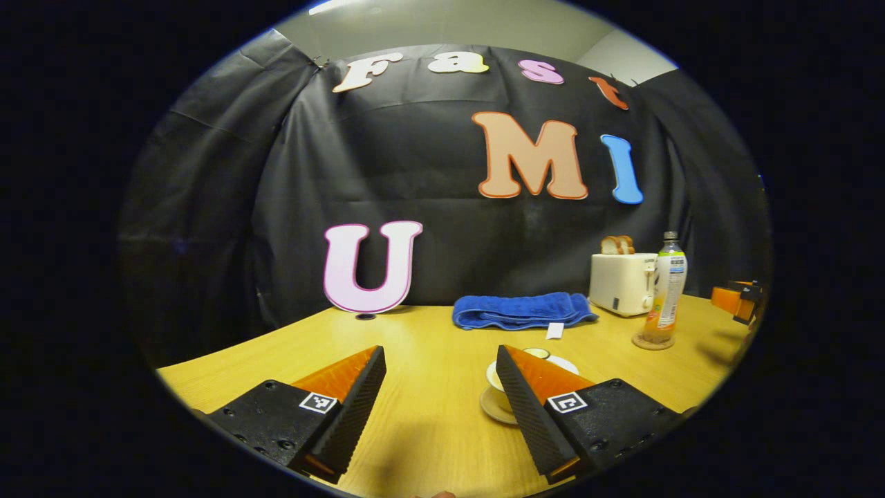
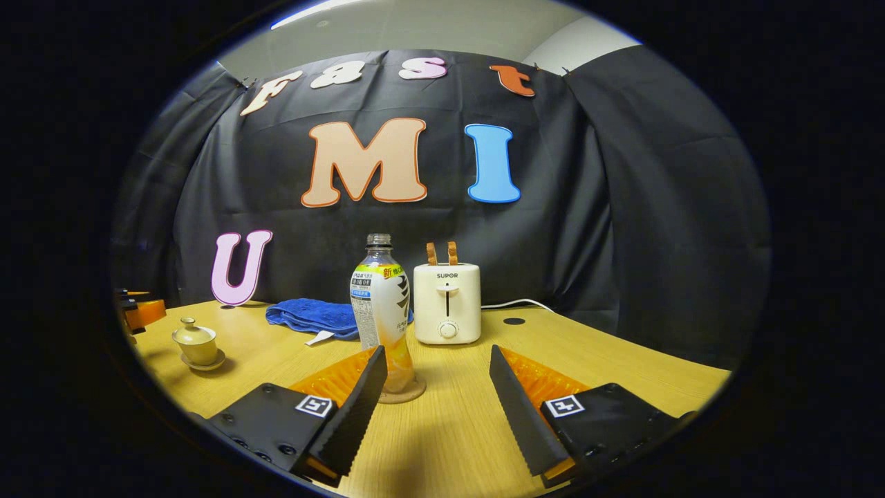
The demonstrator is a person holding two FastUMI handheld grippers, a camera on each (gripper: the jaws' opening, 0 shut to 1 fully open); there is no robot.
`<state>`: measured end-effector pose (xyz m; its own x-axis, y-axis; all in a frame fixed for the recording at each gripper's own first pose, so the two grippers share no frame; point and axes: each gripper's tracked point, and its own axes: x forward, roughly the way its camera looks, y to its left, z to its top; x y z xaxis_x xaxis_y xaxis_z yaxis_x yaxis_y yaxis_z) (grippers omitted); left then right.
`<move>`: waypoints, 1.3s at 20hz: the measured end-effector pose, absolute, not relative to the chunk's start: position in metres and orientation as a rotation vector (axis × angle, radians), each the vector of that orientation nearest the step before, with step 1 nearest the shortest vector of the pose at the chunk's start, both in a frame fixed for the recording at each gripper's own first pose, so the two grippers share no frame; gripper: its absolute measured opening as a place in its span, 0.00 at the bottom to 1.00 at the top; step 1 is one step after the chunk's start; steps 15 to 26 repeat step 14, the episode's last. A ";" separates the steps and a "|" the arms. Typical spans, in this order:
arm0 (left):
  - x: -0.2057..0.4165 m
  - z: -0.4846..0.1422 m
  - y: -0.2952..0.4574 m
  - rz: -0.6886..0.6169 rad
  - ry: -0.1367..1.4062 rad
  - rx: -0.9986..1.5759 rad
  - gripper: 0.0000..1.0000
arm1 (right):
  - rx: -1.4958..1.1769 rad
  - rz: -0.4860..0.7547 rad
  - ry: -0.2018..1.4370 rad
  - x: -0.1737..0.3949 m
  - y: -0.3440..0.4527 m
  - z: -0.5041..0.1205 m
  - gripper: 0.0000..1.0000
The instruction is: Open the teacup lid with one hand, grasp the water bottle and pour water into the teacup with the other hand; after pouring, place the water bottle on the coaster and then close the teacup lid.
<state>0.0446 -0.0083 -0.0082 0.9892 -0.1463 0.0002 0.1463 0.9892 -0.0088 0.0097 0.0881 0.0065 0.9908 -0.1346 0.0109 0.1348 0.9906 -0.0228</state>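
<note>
teacup (image 2: 197,344) lid on, sits on saucer on table (image 1: 429,415), just past my left gripper (image 1: 440,394), jaws apart, empty. water bottle (image 2: 382,315) upright on coaster (image 2: 403,393) ahead of right gripper (image 2: 435,394), also apart. i judge: start; next, lift lid.

The left gripper (image 1: 440,408) has two wedge-shaped fingers whose facing inner sides are finely ribbed. Each finger is mounted on a flat black block that carries round screw heads and a small square black-and-white marker near the finger's root. The right gripper (image 2: 434,408) is built the same way: ribbed wedge fingers, black screw-studded blocks, one square marker on each block beside the finger.
</note>
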 end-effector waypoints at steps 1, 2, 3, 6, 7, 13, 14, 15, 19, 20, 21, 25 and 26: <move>0.044 -0.008 0.004 -0.096 0.000 -0.007 0.94 | -0.023 -0.140 -0.011 0.007 0.088 0.007 0.92; 0.044 -0.008 0.015 -0.045 0.001 -0.005 0.94 | -0.024 -0.149 -0.012 0.005 0.085 0.007 0.92; 0.042 -0.008 0.024 0.004 0.001 -0.003 0.94 | -0.023 -0.151 -0.011 0.004 0.085 0.007 0.92; 0.036 -0.007 0.044 0.114 0.002 0.002 0.94 | -0.024 -0.167 -0.012 0.002 0.082 0.007 0.92; 0.034 -0.007 0.050 0.143 0.003 0.003 0.94 | -0.024 -0.179 -0.013 0.002 0.080 0.007 0.92; 0.030 -0.007 0.049 0.150 0.010 -0.003 0.94 | -0.024 -0.185 -0.013 0.001 0.079 0.007 0.92; 0.030 -0.007 0.050 0.149 0.010 -0.002 0.94 | -0.024 -0.185 -0.013 0.001 0.079 0.007 0.92; 0.030 -0.007 0.050 0.149 0.010 -0.002 0.94 | -0.024 -0.185 -0.013 0.001 0.079 0.007 0.92; 0.030 -0.007 0.050 0.149 0.010 -0.002 0.94 | -0.024 -0.185 -0.013 0.001 0.079 0.007 0.92; 0.030 -0.007 0.050 0.149 0.010 -0.002 0.94 | -0.024 -0.185 -0.013 0.001 0.079 0.007 0.92; 0.030 -0.007 0.050 0.149 0.010 -0.002 0.94 | -0.024 -0.185 -0.013 0.001 0.079 0.007 0.92; 0.030 -0.007 0.050 0.149 0.010 -0.002 0.94 | -0.024 -0.185 -0.013 0.001 0.079 0.007 0.92; 0.030 -0.007 0.050 0.149 0.010 -0.002 0.94 | -0.024 -0.185 -0.013 0.001 0.079 0.007 0.92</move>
